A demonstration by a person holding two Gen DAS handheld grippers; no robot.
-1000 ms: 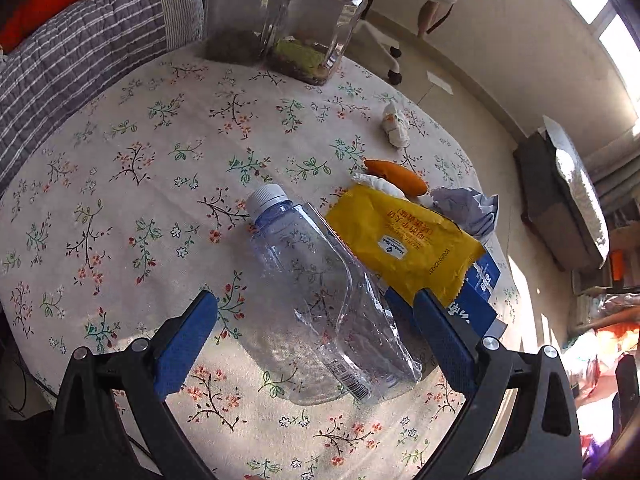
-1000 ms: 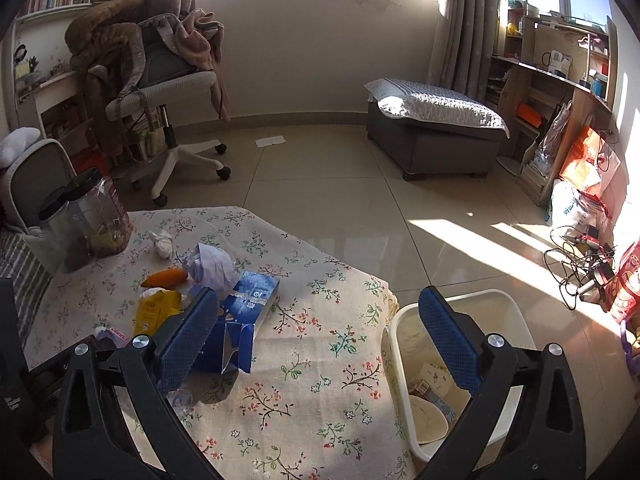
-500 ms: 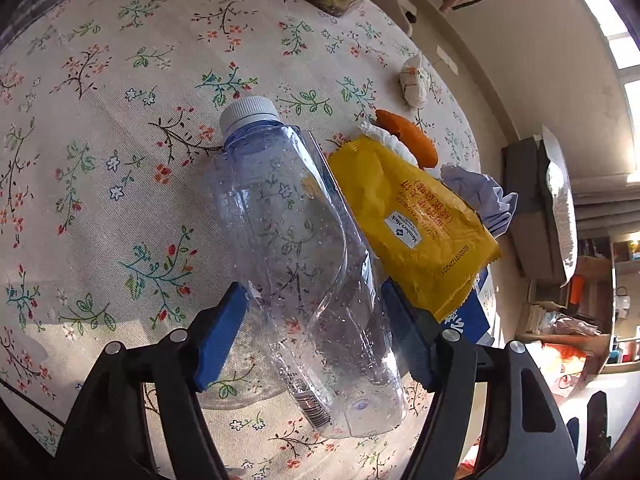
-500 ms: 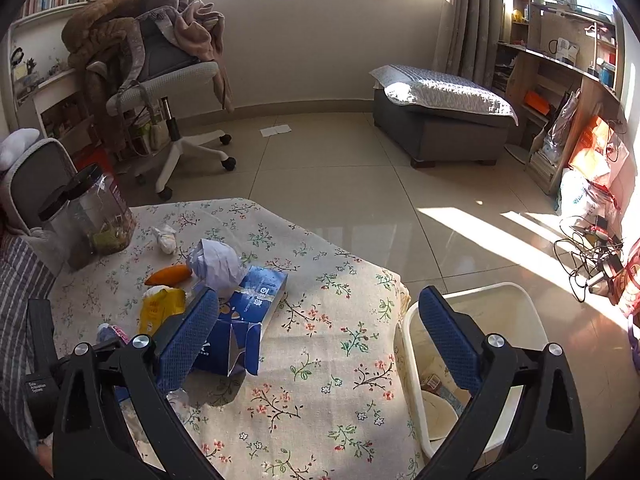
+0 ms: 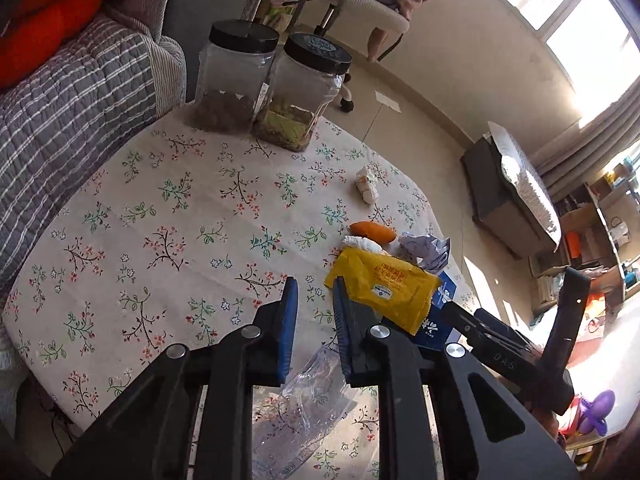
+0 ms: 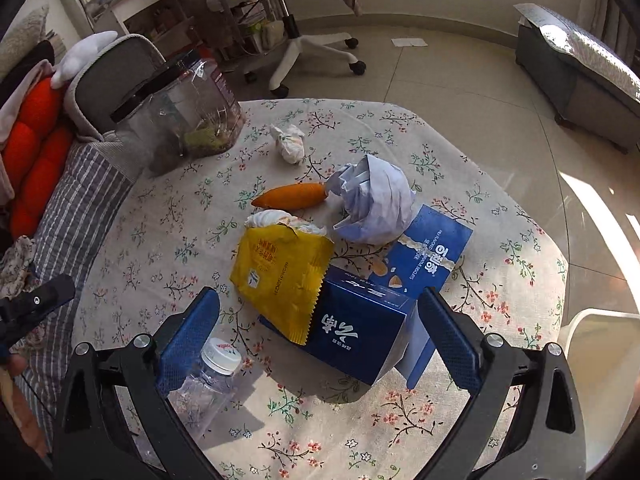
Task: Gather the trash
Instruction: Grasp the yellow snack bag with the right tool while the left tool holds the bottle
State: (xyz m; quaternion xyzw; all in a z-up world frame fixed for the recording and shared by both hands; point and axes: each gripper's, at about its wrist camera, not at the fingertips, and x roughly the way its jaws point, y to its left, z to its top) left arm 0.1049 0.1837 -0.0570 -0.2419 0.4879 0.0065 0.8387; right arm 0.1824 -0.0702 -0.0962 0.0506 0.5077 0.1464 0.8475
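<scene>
Left gripper (image 5: 314, 304) tilts steeply down over the floral-cloth table (image 5: 168, 216), its blue pads nearly together and closing w/ the crushed clear plastic bottle (image 5: 296, 412) pinched low between the fingers, near the camera; the bottle hangs below the tips. Right gripper (image 6: 320, 312) also points down, jaws wide apart and empty, straddling the blue box (image 6: 360, 336) & yellow wrapper (image 6: 280, 268). The bottle's white cap shows just beside the right gripper's left pad. Further back lie a crumpled paper ball (image 6: 372, 200), an orange carrot-like item (image 6: 292, 196) and two black-lidded jars (image 5: 272, 88).
</scene>
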